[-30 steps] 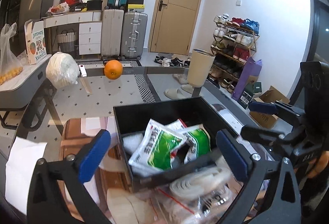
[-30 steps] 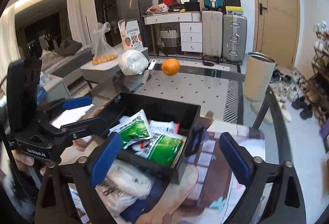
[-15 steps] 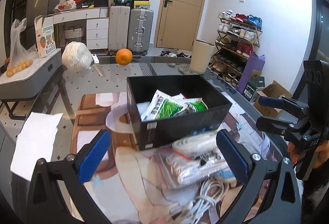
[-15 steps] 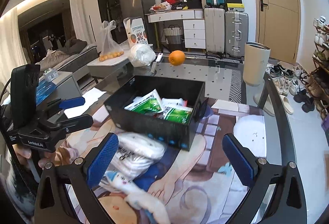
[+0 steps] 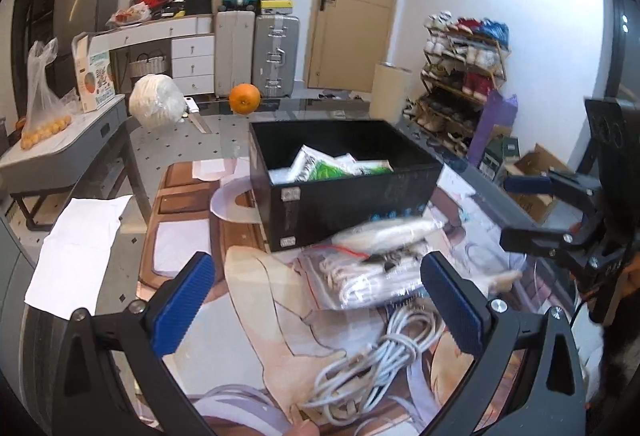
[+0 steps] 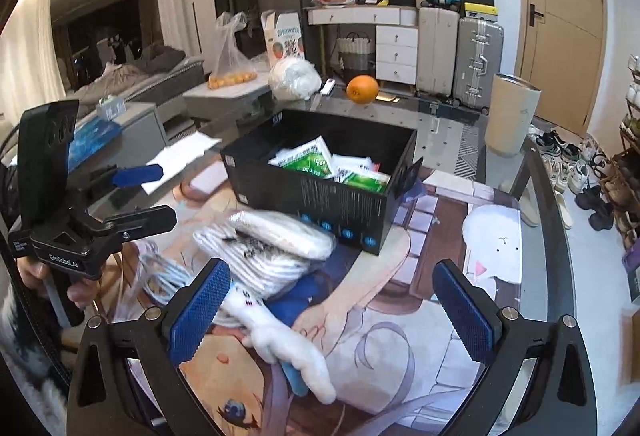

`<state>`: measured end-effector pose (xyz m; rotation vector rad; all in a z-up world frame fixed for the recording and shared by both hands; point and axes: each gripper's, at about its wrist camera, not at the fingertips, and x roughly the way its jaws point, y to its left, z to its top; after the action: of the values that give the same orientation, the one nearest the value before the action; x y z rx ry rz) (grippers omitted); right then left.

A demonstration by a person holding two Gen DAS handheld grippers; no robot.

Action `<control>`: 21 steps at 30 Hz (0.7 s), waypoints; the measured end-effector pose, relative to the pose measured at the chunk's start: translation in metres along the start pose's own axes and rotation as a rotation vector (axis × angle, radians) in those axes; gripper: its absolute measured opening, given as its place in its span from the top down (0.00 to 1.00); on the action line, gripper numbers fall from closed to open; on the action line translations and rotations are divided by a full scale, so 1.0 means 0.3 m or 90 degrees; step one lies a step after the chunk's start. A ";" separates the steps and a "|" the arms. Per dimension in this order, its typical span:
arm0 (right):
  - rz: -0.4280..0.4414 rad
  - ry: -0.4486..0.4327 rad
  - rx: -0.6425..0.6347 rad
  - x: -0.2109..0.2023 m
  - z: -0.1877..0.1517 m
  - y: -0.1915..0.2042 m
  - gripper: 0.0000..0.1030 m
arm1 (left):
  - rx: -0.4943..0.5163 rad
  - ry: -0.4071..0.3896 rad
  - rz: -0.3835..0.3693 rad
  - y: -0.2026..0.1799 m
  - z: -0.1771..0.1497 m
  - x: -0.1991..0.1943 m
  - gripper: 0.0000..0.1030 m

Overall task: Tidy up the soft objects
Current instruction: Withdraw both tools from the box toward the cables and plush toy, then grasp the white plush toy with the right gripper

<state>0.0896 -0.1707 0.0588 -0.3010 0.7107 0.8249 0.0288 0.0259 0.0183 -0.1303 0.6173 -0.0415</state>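
Observation:
A black box [image 5: 352,192] [image 6: 320,192] holds green-and-white soft packets [image 5: 332,166] [image 6: 320,160]. In front of it lie clear bags of white cords [image 5: 376,272] [image 6: 272,248], a loose white cable coil [image 5: 372,368] and a white-and-blue plush toy [image 6: 288,340]. My left gripper [image 5: 320,308] is open and empty above the bags and cable. My right gripper [image 6: 332,308] is open and empty above the plush toy. Each gripper shows in the other's view, the right one [image 5: 560,212] and the left one [image 6: 132,196].
The glass table carries a printed mat [image 6: 400,316], white paper [image 5: 80,236], an orange [image 5: 244,98] [image 6: 362,89] and a white wrapped ball [image 5: 154,103] at the far edge. A shoe rack [image 5: 464,76] and a bin [image 6: 508,116] stand beyond the table.
Both grippers have pulled back from over the box toward the near side of the table. The bags, cable and plush toy have come into view in front of the box.

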 end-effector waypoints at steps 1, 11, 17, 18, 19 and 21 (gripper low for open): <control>0.001 0.004 0.000 0.003 -0.004 -0.001 0.00 | 0.008 0.003 -0.002 -0.007 -0.005 0.001 0.00; 0.008 0.050 -0.030 0.048 -0.052 0.010 0.00 | 0.043 0.060 -0.032 -0.042 -0.059 0.038 0.00; 0.050 0.096 -0.031 0.095 -0.077 0.028 0.00 | 0.050 0.080 -0.024 -0.049 -0.067 0.056 0.00; 0.052 0.101 -0.039 0.102 -0.084 0.036 0.00 | 0.051 0.081 -0.025 -0.050 -0.068 0.056 0.00; 0.050 0.108 -0.046 0.111 -0.091 0.042 0.00 | 0.051 0.082 -0.028 -0.049 -0.071 0.055 0.00; 0.053 0.123 -0.050 0.131 -0.098 0.048 0.00 | 0.054 0.086 -0.034 -0.052 -0.070 0.057 0.00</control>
<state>0.0836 -0.1539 0.0108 -0.4278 0.8766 0.9122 0.0305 0.0069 -0.0065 -0.0630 0.7463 -0.1291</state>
